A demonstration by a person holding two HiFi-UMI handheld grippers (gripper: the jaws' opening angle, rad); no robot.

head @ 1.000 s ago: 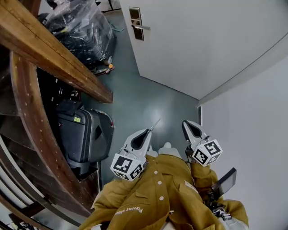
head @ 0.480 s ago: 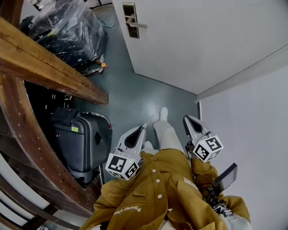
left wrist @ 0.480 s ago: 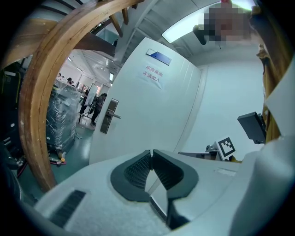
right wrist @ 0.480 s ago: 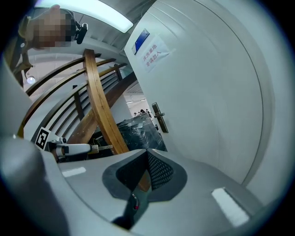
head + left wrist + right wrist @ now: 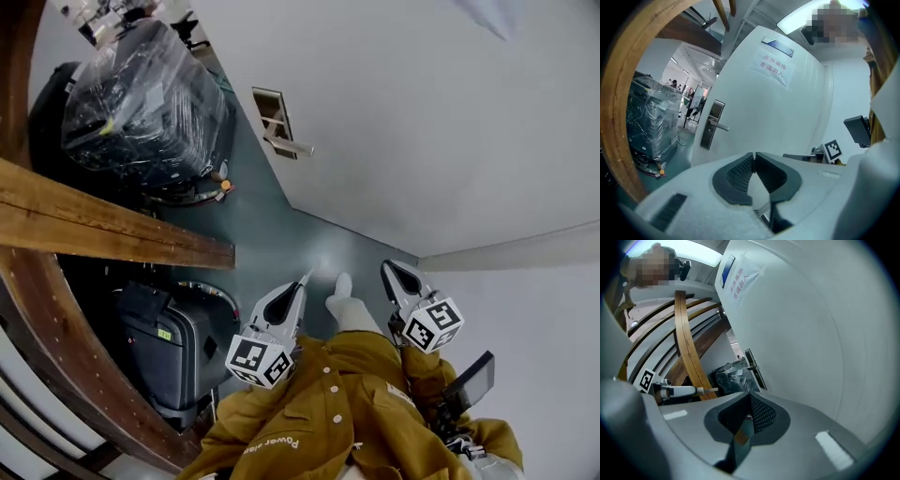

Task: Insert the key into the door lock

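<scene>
1. The head view looks from above and steeply down, past the person's jacket (image 5: pixel 328 412) to the floor (image 5: pixel 272 234). The left gripper (image 5: pixel 302 281) and right gripper (image 5: pixel 390 268) are low and near, the door (image 5: pixel 394 112) farther off.
2. The left gripper view looks along its own jaws at the door's face (the right gripper shows at its right edge).
3. The right gripper view looks along its jaws beside the door, which fills its right half.
4. All three views share the lock plate (image 5: pixel 272 122).

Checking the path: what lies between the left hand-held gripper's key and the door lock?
Head view: only bare floor between key and door lock.
</scene>
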